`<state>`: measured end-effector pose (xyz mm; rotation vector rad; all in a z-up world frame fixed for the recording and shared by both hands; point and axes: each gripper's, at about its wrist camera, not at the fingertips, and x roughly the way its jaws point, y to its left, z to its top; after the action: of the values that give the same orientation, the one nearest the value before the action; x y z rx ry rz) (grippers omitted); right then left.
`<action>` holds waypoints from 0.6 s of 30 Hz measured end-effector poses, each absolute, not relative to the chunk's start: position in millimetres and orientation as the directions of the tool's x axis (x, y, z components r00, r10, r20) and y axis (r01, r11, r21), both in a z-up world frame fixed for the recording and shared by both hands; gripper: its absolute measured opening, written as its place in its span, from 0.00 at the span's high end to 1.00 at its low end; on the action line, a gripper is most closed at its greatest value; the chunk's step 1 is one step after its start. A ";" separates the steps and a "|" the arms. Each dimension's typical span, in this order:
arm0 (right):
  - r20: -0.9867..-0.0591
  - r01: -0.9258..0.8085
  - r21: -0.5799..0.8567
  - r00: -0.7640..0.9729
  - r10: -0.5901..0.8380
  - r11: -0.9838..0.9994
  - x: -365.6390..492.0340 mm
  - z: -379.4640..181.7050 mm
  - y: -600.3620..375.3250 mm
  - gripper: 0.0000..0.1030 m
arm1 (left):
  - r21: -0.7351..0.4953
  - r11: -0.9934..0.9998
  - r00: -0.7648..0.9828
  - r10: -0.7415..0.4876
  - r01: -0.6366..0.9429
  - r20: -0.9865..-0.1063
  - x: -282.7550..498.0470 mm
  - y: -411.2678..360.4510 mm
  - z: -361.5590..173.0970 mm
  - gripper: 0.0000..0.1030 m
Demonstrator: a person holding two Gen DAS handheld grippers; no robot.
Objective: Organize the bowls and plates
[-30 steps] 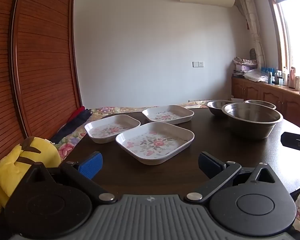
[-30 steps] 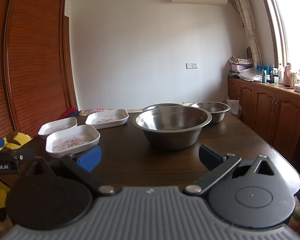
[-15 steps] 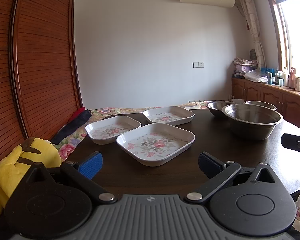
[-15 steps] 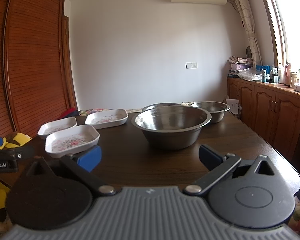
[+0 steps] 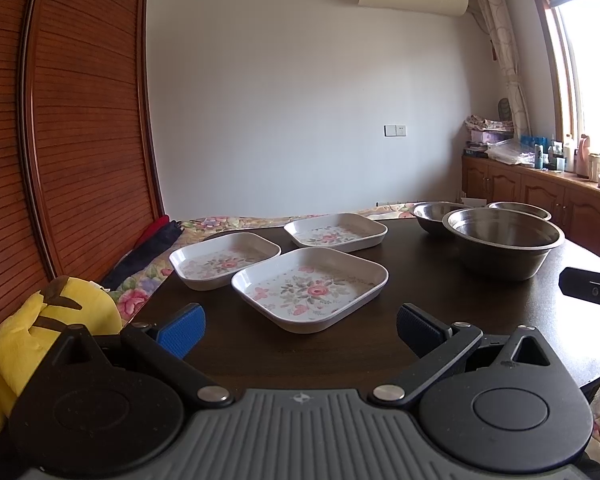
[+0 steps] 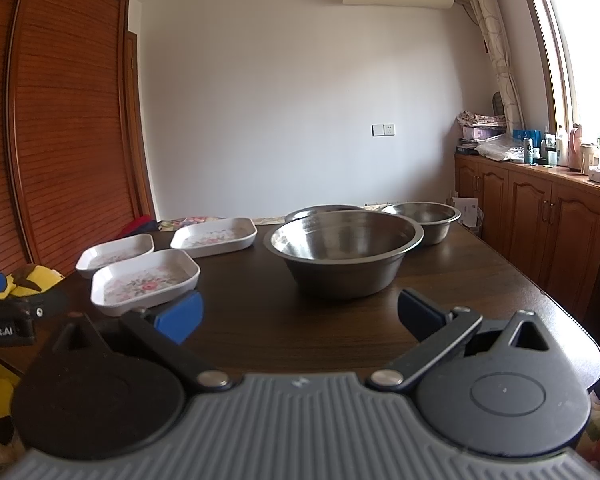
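Three white floral square plates lie on the dark table: the nearest plate, one to its left, one behind. To the right stand three steel bowls: a large bowl, and two smaller ones behind it. My left gripper is open, just short of the nearest plate. My right gripper is open in front of the large bowl, empty.
A yellow plush toy sits off the table's left edge by the wooden wardrobe. A floral bedspread lies behind the table. Cabinets with bottles line the right wall.
Both views have shifted only slightly; the left gripper has eased a little lower and toward the nearest plate. Both grippers stay open.
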<state>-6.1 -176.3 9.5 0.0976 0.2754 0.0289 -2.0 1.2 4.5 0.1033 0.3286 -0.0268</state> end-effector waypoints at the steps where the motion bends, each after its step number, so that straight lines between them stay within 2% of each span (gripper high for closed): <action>1: -0.270 -0.015 0.100 0.962 0.042 0.995 -6.2 9.5 -176.4 0.00 | 0.097 0.994 0.946 -0.010 0.044 -0.324 -1.8 1.2 4.5 0.00; 18: -0.274 -0.016 0.105 0.961 0.044 0.994 -5.6 8.2 -176.4 0.00 | 0.104 0.993 0.945 -0.011 0.047 -0.327 -2.0 -1.9 -0.1 0.00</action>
<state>-5.6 -176.4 8.2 0.1028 0.2797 0.0302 -2.0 -1.9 -0.1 0.1109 0.3322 -0.0299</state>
